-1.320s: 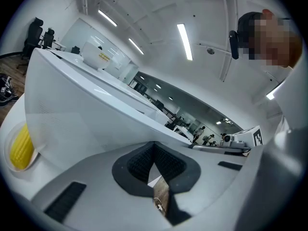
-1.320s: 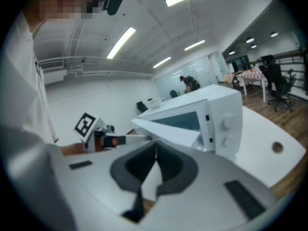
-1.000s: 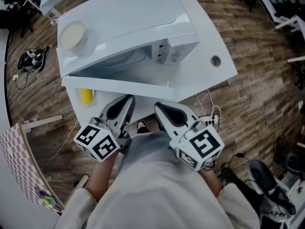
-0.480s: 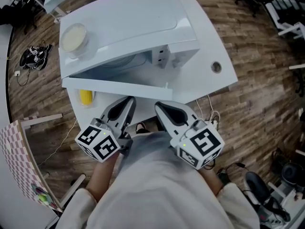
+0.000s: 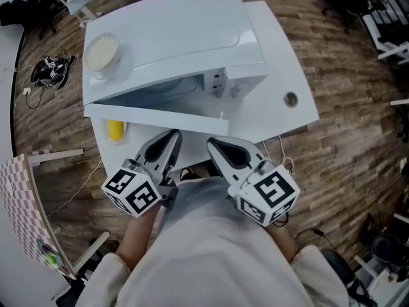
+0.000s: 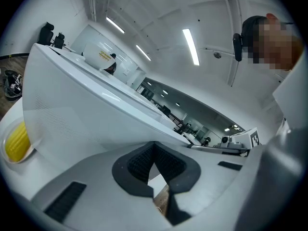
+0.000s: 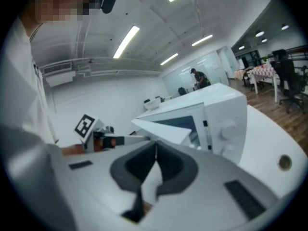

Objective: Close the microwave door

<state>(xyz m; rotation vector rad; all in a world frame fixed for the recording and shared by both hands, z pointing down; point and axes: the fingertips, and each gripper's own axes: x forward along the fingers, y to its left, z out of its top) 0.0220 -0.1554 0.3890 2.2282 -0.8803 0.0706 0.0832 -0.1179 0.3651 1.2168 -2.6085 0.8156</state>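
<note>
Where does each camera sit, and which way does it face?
Head view: on the person's head, looking steeply down at the microwave, its open door, the left hand-held gripper, the right hand-held gripper and the person's clothing.
Left gripper view: on the left one, looking up along shut jaws at the door's outer face; clothing at right.
Right gripper view: on the right one, facing the microwave's front; clothing at left.
Shared: both gripper views show the door and the other gripper's marker cube.
</note>
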